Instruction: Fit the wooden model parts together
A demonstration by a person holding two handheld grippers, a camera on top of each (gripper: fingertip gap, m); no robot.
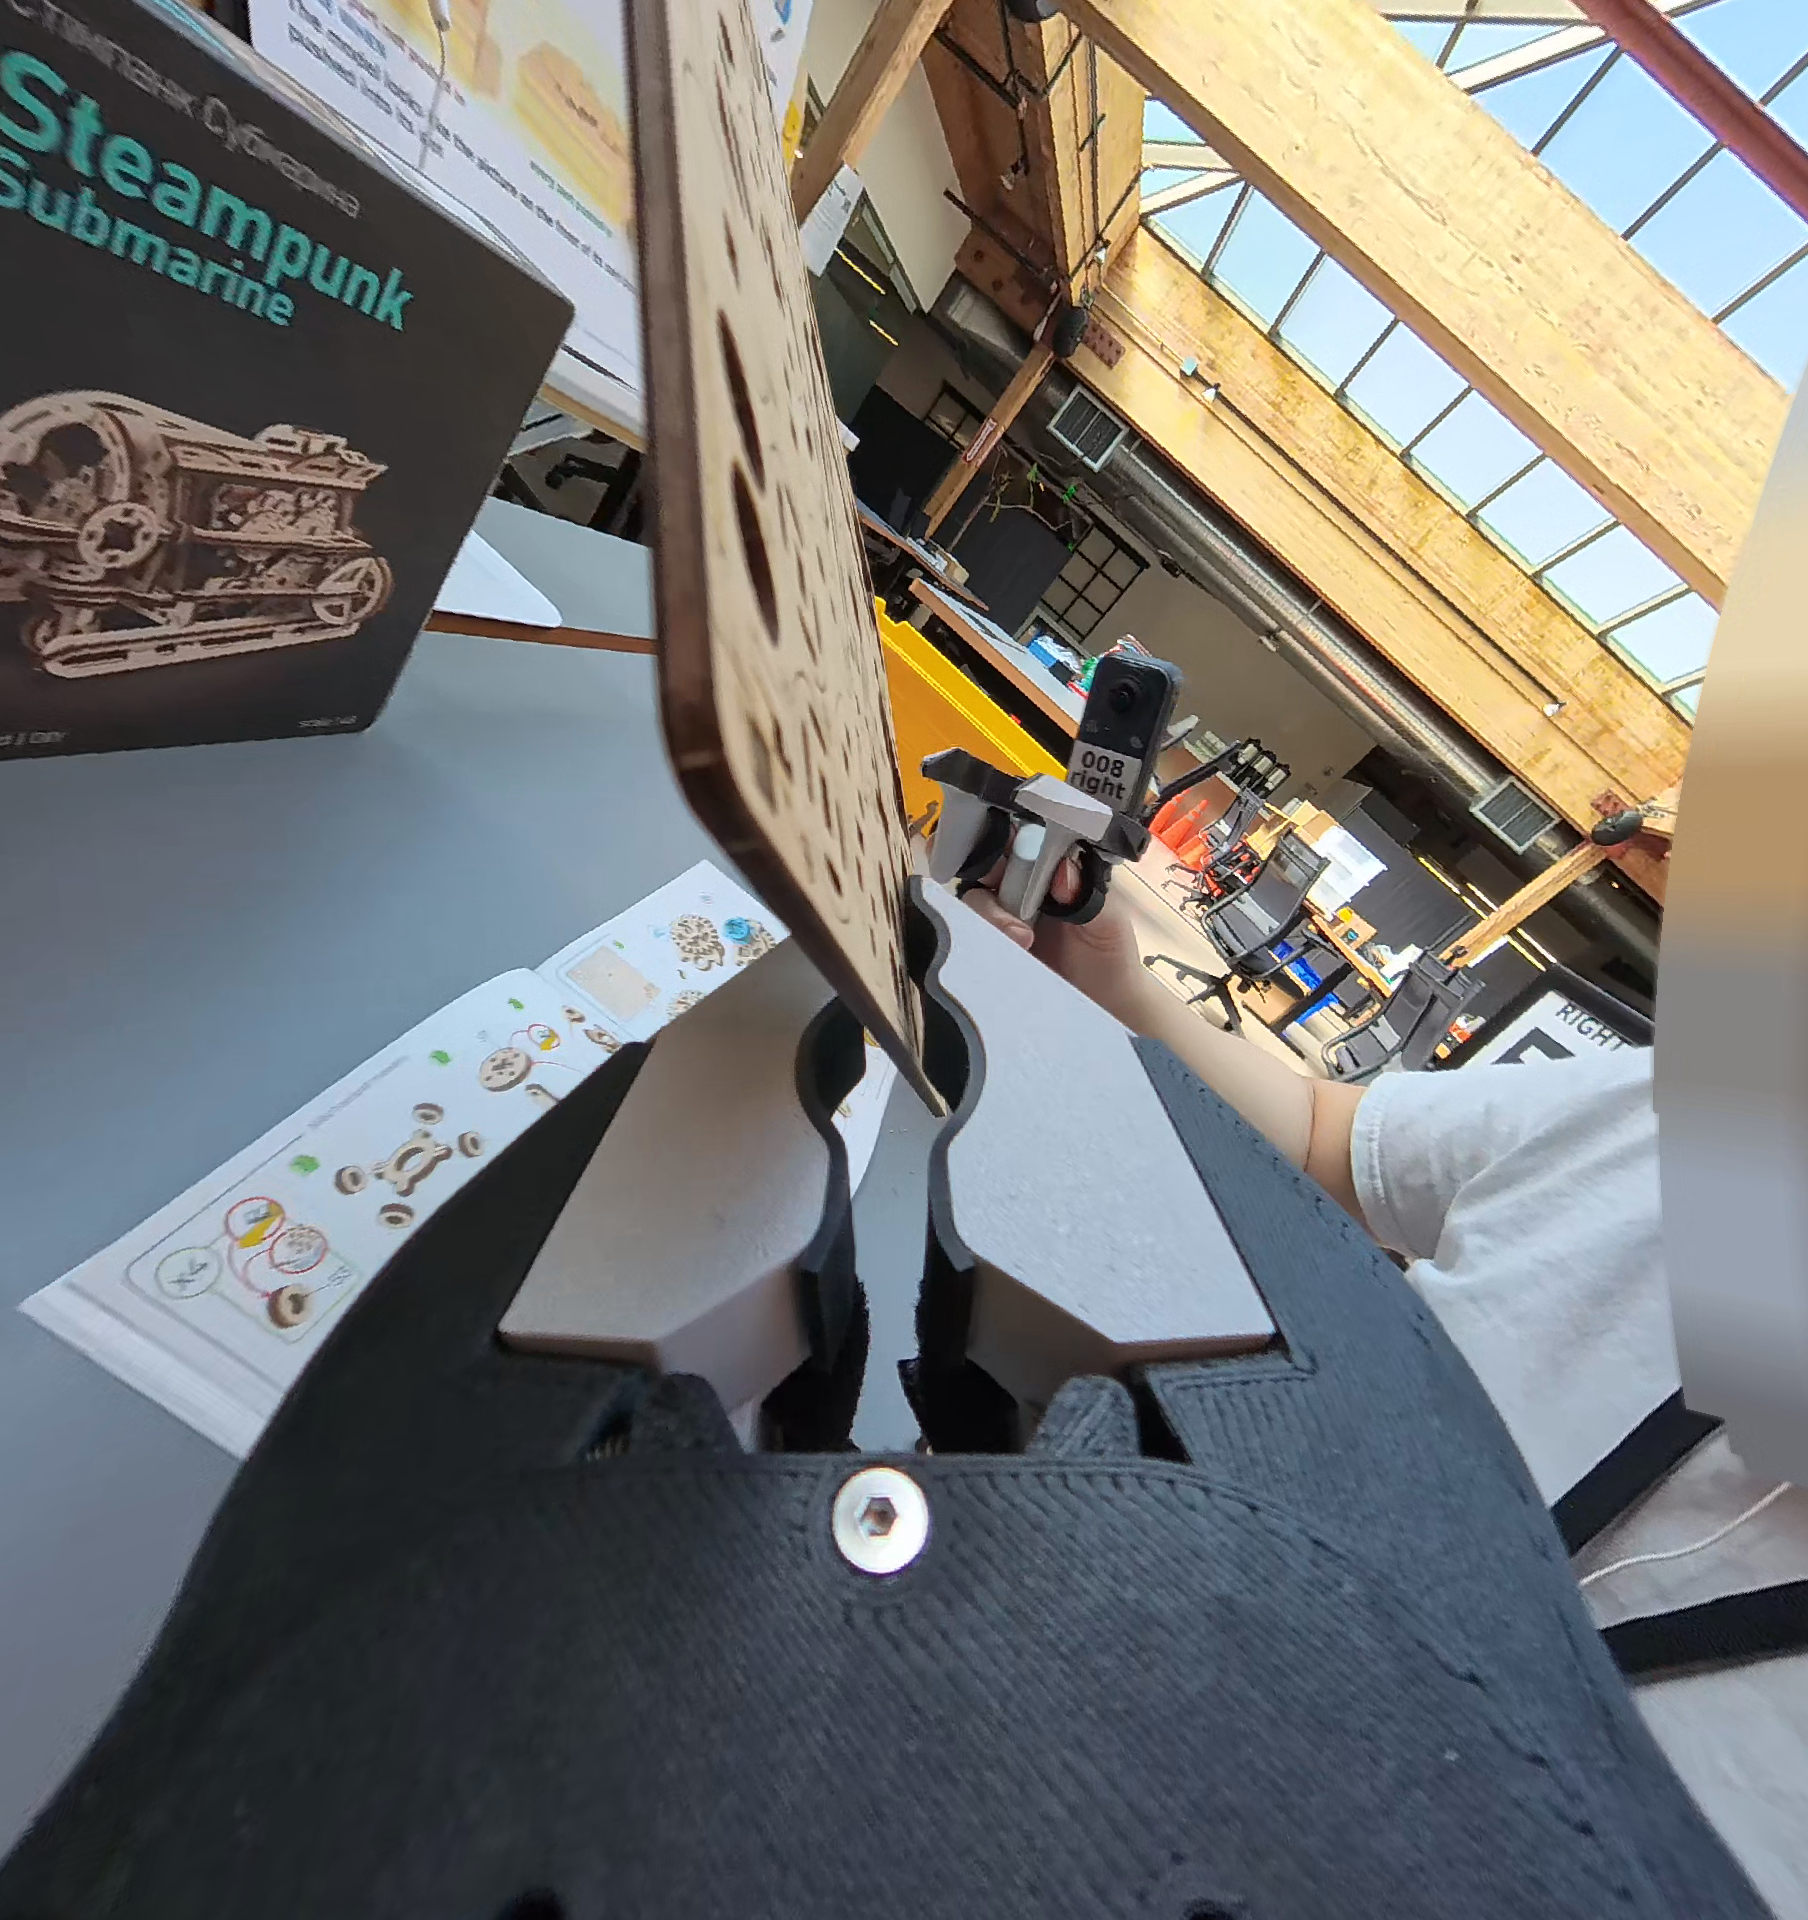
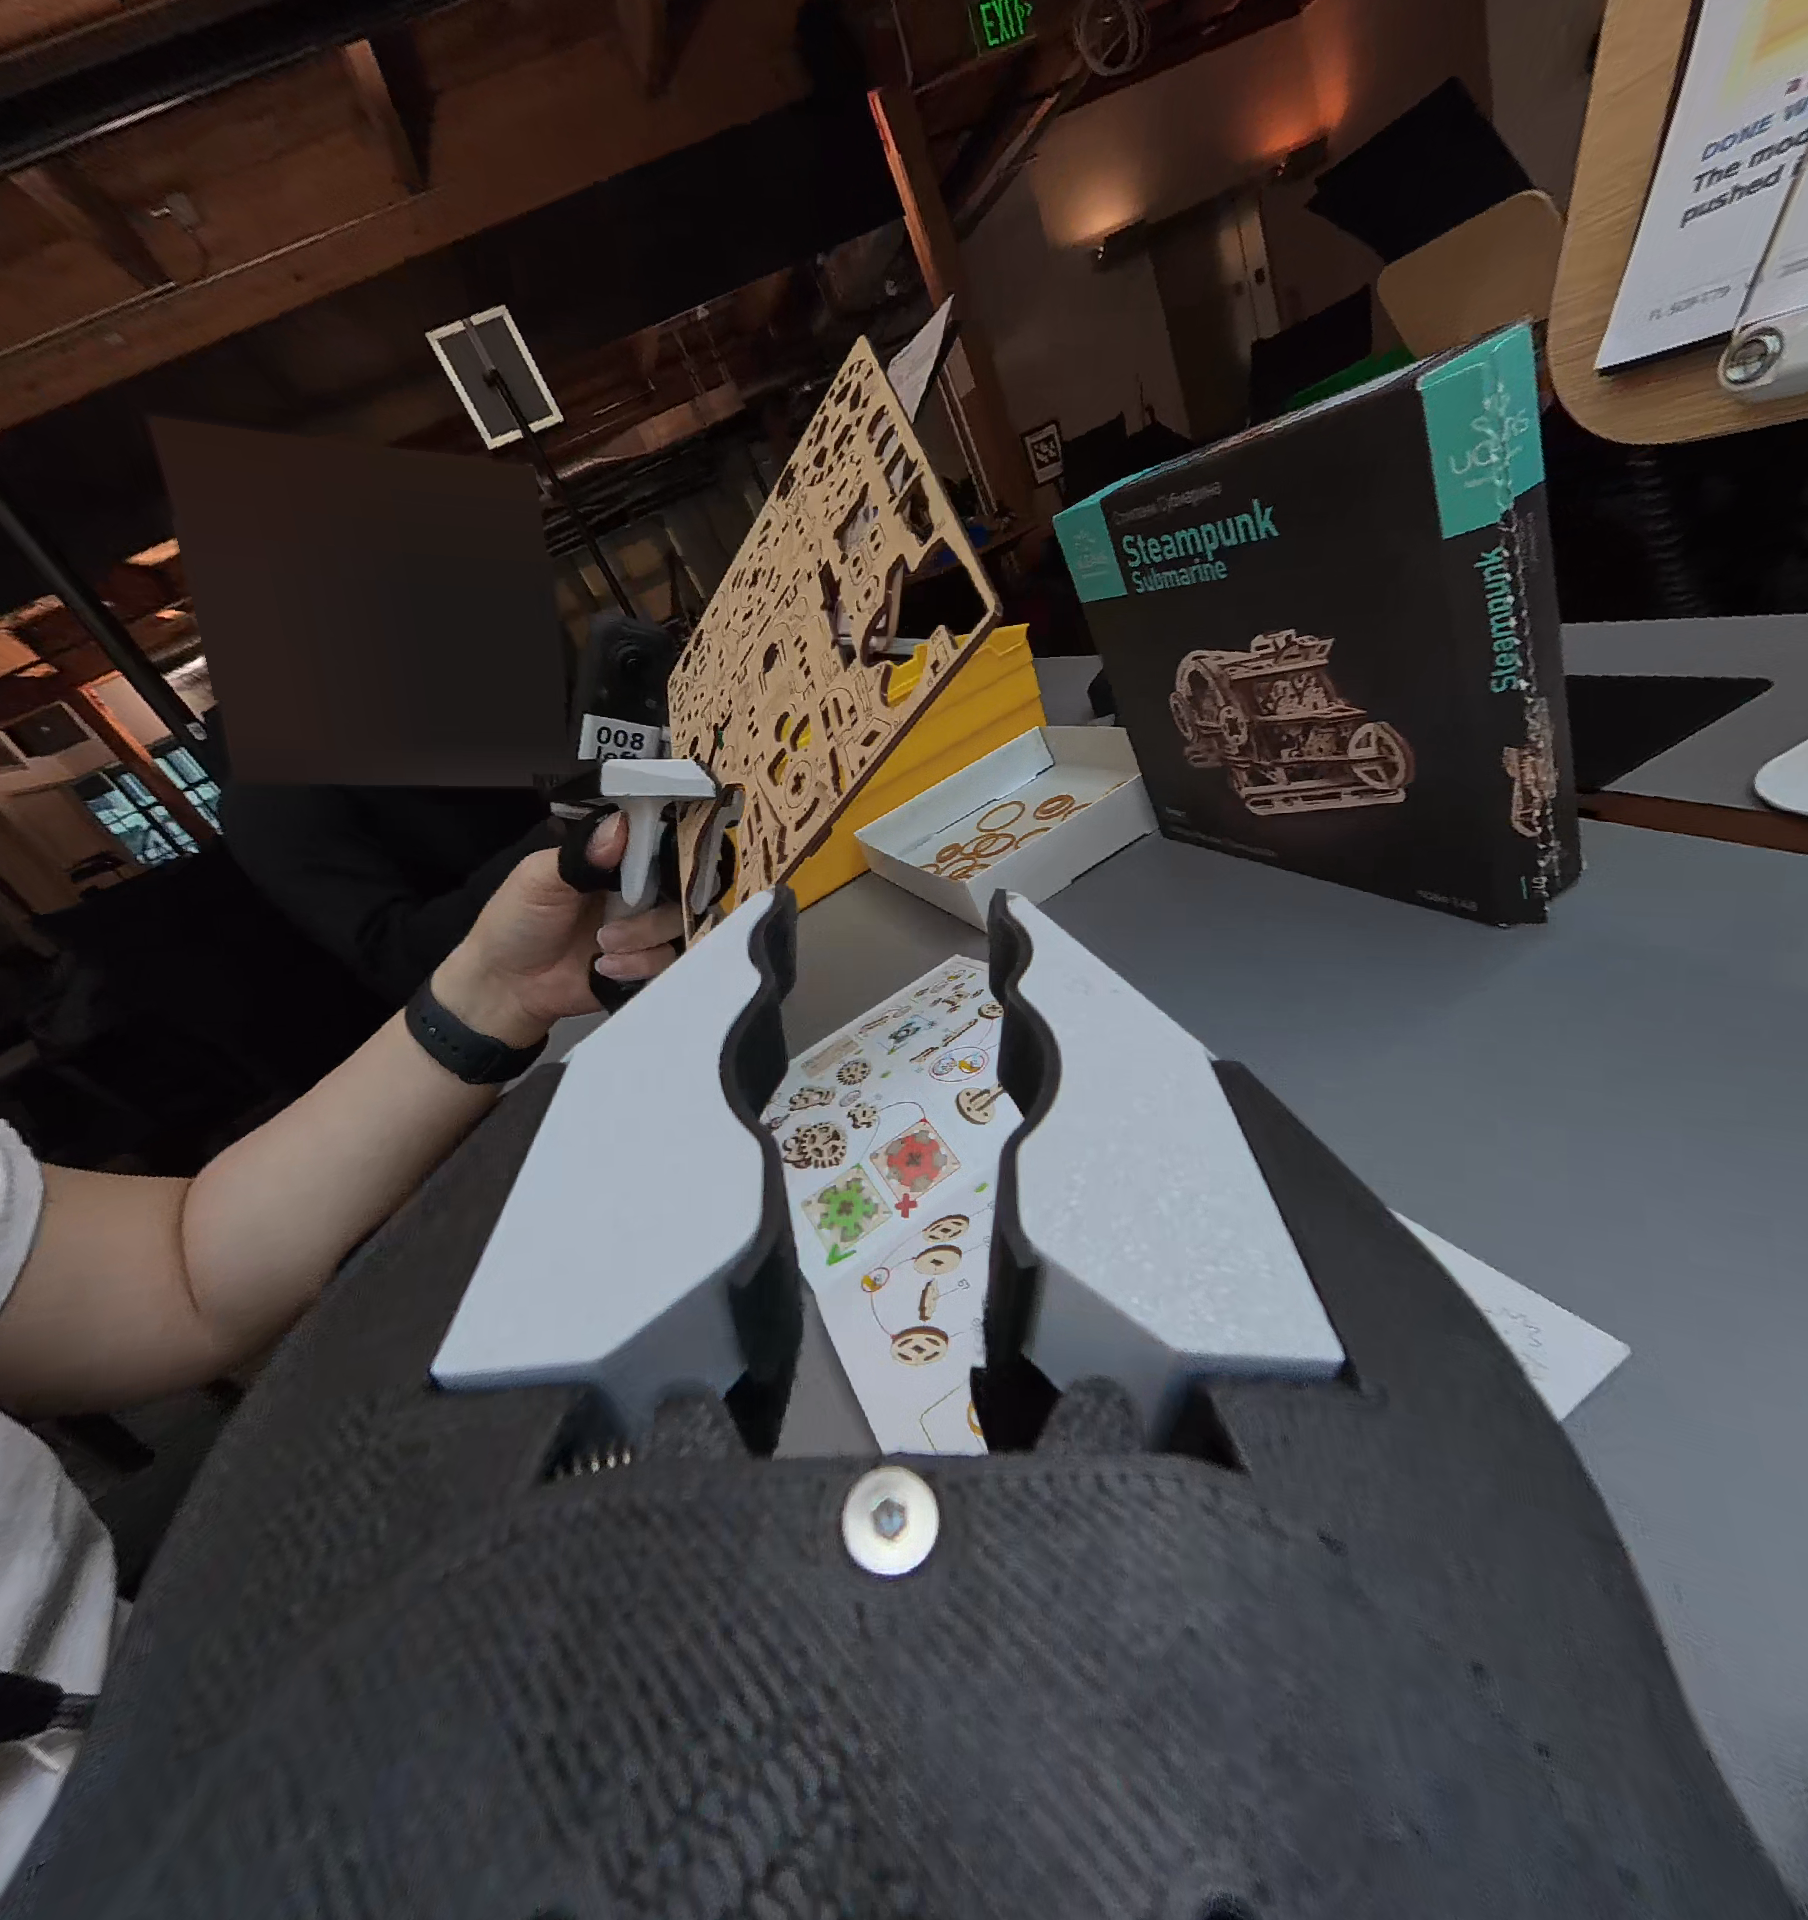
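L gripper (image 1: 895,1023) fingers pinch the lower corner of the wooden sheet (image 1: 765,499), holding it tilted up off the tabletop (image 1: 256,883); many cut-outs in it are already empty. R gripper (image 2: 889,940) fingers are spread w/ nothing between them, hovering over the open manual (image 2: 900,1174), just right of the sheet. Far side: a white tray (image 2: 993,831) w/ loose wooden rings, a yellow bin (image 2: 941,758) behind it, and the black kit box (image 2: 1326,675) standing upright to the right. Manual lies flat on the tabletop, near edge.
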